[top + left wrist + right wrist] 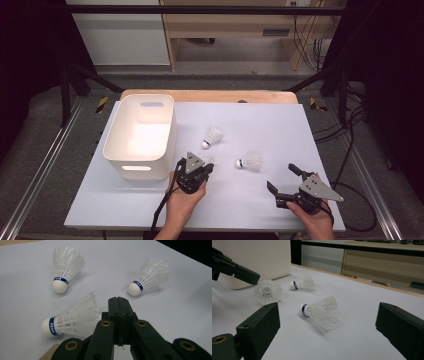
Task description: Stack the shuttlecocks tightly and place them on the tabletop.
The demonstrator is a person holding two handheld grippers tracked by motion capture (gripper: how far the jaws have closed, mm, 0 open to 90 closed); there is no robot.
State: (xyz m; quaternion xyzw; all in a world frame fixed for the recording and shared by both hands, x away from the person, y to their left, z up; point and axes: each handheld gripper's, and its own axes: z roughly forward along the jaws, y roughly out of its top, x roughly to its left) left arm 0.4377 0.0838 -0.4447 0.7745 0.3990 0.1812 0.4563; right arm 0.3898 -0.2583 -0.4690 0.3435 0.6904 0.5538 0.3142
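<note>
White table (280,125) — near edge, left gripper (117,300) pressed together, empty, just beside nearest shuttlecock (72,317); right gripper (285,182) spread, empty. Two more shuttlecocks farther out, bin (112,150) at left. Risk: closed jaws nudge the light shuttlecock and it rolls off.

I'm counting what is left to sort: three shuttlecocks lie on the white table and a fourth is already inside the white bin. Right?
Not quite: the white bin is empty in the high view. The three shuttlecocks do lie on the table.
</note>
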